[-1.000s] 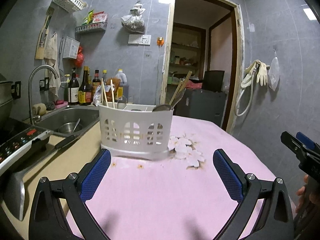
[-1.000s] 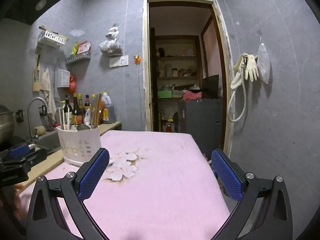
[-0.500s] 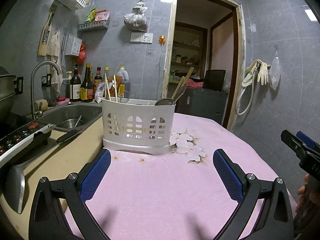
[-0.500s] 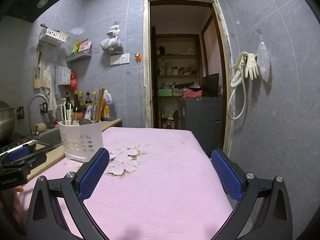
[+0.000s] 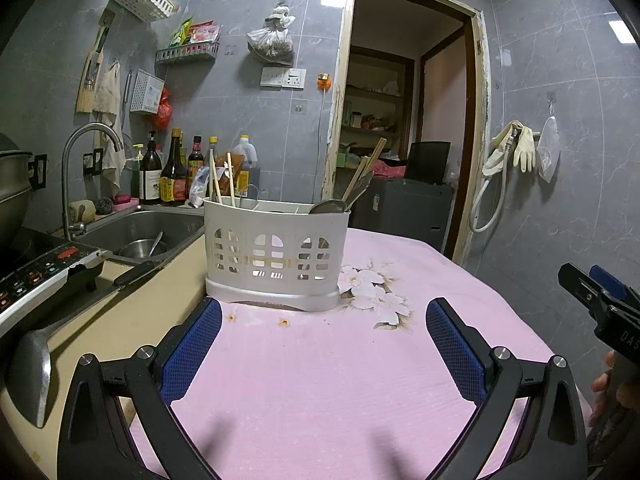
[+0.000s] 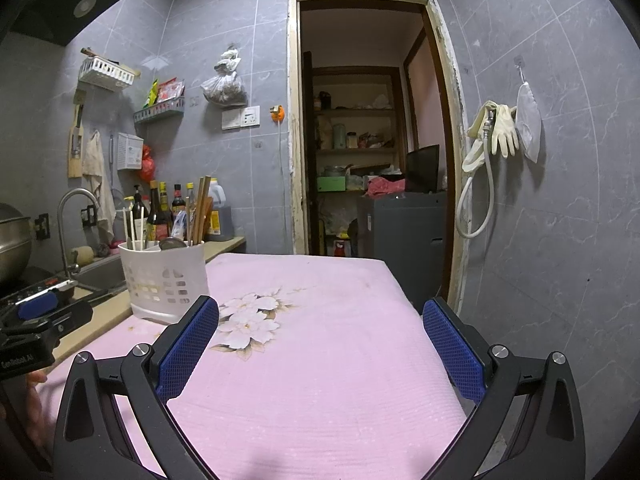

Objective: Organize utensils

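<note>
A white slotted utensil holder (image 5: 276, 256) stands at the left edge of the pink floral cloth (image 5: 340, 380). In the right wrist view the holder (image 6: 166, 280) sits far left. Wooden chopsticks (image 5: 362, 174) and a metal spoon bowl (image 5: 327, 207) lean in its right end, pale chopsticks (image 5: 220, 180) in its left end. My left gripper (image 5: 322, 344) hovers open just in front of the holder, nothing between its blue pads. My right gripper (image 6: 318, 346) is open over the cloth's right half, empty. Its side shows at the left wrist view's right edge.
A steel sink (image 5: 140, 232) with a bowl and tap lies left of the holder. A ladle (image 5: 30, 376) and an induction cooker (image 5: 36, 276) rest on the beige counter. Sauce bottles (image 5: 172, 176) line the back wall. A doorway (image 6: 372, 152) opens behind the table.
Both grippers tilted up slightly and eased back, so the holder sits a little higher and farther in both views. Both stay open and empty.
</note>
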